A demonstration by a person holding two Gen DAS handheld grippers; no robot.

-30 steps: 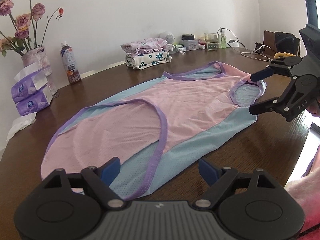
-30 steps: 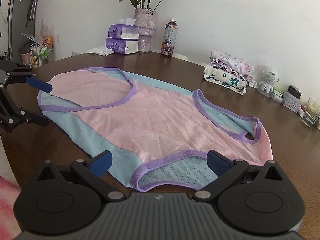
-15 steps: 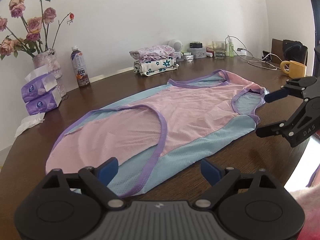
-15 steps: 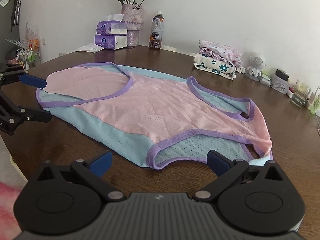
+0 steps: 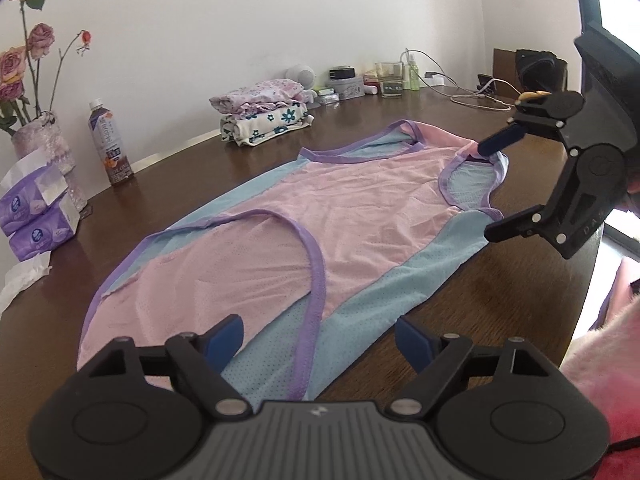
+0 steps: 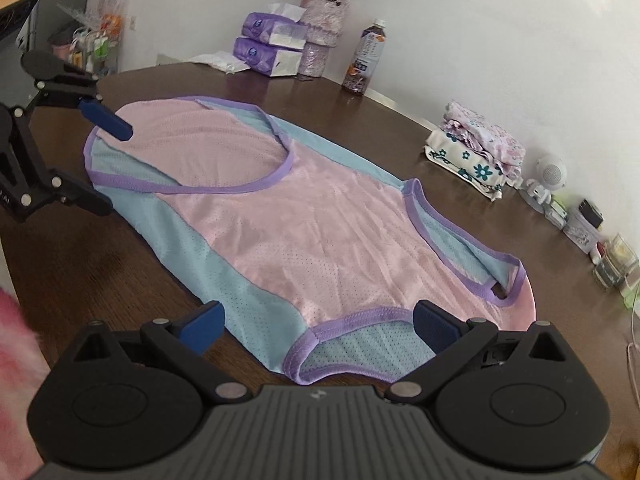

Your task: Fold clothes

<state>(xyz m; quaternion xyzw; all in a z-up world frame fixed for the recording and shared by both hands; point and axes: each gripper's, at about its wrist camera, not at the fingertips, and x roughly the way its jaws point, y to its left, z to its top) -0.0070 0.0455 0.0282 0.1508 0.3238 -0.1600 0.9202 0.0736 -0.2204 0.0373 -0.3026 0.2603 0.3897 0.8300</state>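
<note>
Home: flower vase (image 6: 320,4), folded laundry (image 5: 264,114)

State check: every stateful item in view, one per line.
Left tool: open, at one end of the garment.
Right tool: open, at the armhole end.
Pink and blue garment: spread flat, unfolded.
Folded clothes stack: folded, stacked.
Bottle: upright, capped.
Tissue pack: open.

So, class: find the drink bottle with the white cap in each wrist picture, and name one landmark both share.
Left wrist view: the bottle stands far left, right of the vase.
Right wrist view: the bottle stands top centre, right of the vase.
Shared landmark: the folded clothes pile.
</note>
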